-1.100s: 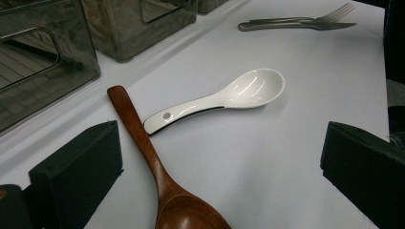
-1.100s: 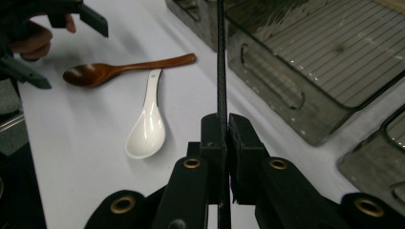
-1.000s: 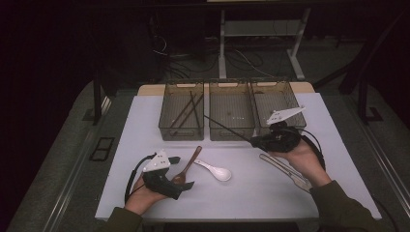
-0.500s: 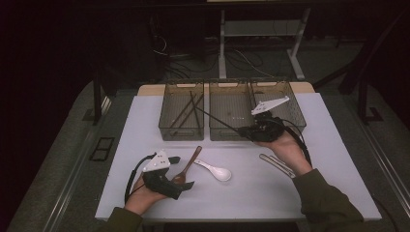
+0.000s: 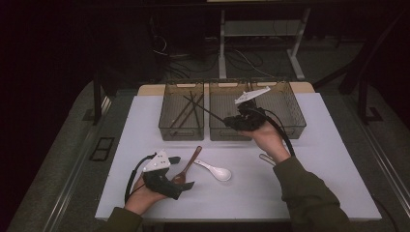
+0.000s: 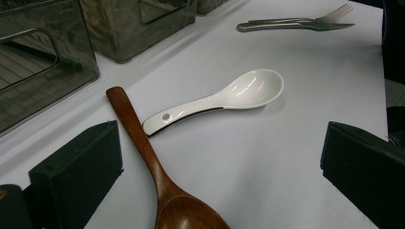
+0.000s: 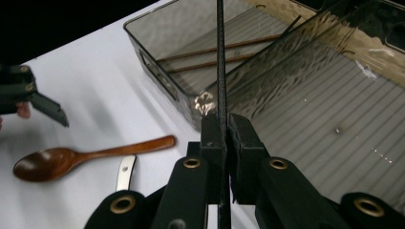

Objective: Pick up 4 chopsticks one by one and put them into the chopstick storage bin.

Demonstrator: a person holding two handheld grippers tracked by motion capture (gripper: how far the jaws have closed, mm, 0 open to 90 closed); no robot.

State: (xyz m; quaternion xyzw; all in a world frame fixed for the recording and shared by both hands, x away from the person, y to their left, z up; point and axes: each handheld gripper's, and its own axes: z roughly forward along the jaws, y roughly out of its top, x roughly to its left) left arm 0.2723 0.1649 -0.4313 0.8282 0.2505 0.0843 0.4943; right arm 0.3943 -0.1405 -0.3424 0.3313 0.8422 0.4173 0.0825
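Observation:
My right gripper (image 5: 232, 121) hovers over the middle bin (image 5: 227, 133), shut on a thin black chopstick (image 5: 205, 109) that points up-left toward the left bin (image 5: 180, 133). In the right gripper view the chopstick (image 7: 220, 57) runs straight up from between the pressed jaws (image 7: 223, 131). My left gripper (image 5: 181, 172) rests on the white table near its front edge. It is open, with the wooden spoon (image 6: 148, 152) lying between the jaws (image 6: 219, 157), untouched. A white ceramic spoon (image 5: 216, 170) lies just right of it.
Three clear bins stand side by side at the back; the left one holds brown chopsticks (image 5: 186, 114), and the right bin (image 5: 291, 126) is next to my right hand. A metal fork (image 6: 296, 24) lies on the table under my right forearm.
My right gripper has carried the black chopstick leftward, from over the right bin to over the middle bin. The left gripper and both spoons have not moved.

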